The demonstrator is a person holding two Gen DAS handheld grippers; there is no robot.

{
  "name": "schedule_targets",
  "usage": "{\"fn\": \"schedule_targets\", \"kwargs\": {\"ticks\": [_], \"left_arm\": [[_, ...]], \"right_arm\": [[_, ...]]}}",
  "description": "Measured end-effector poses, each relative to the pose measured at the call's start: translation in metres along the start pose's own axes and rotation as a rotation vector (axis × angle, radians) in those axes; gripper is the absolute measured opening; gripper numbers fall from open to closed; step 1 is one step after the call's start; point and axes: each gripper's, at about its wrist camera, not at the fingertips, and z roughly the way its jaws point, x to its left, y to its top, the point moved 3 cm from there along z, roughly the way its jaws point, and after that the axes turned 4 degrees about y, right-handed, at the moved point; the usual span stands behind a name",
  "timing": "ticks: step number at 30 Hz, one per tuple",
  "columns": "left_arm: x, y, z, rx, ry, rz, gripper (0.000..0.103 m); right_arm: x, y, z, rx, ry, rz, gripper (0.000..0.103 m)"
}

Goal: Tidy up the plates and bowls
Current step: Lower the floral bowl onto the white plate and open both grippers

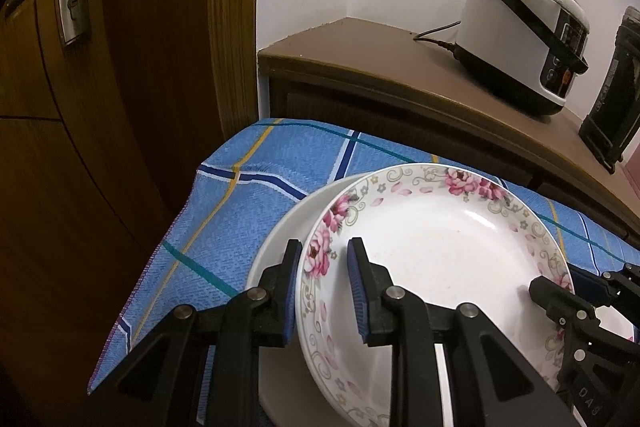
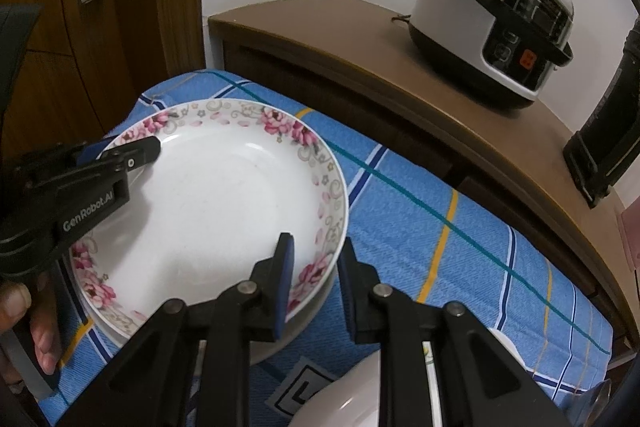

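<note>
The flowered plate [image 1: 432,267] sits on top of a plain white plate [image 1: 276,239], the two making a short stack on the blue checked cloth of the table [image 1: 256,179]; in the left wrist view the stack fills the lower middle of the frame, and in the right wrist view it lies at centre left. So the stacking of plates looks at least begun, and the flowered plate seems either just seated or about to be lifted; the pictures alone do not settle which. More is left to sort: at the bottom of the right wrist view a white bowl [image 2: 352,391] sits apart from the stack, partly hidden by the tool, and something pale lies behind it at the lower right, too cut off to name. Both tongs are nearly closed and straddle the flowered plate's rim on opposite sides. The left tongs [image 1: 324,291] have one blue pad outside the rim and one inside, at the lower left of their own view. The right tongs [image 2: 316,287] do the same at the plate's nearer right edge. The pads look pressed to the rim, so I judge the plate gripped from both sides. A rice cooker [image 2: 492,27] stands on the brown cabinet [image 2: 360,39] at upper right.
</note>
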Motion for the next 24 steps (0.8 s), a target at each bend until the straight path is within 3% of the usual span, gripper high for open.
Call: {"fn": "schedule_targets", "kwargs": {"ticks": [24], "left_arm": [[-0.0009,-0.0013,-0.0030,0.003,-0.007,0.019,0.026]], "right_arm": [[-0.0007,-0.0002,0.0021,0.016,0.009,-0.007,0.023]]}}
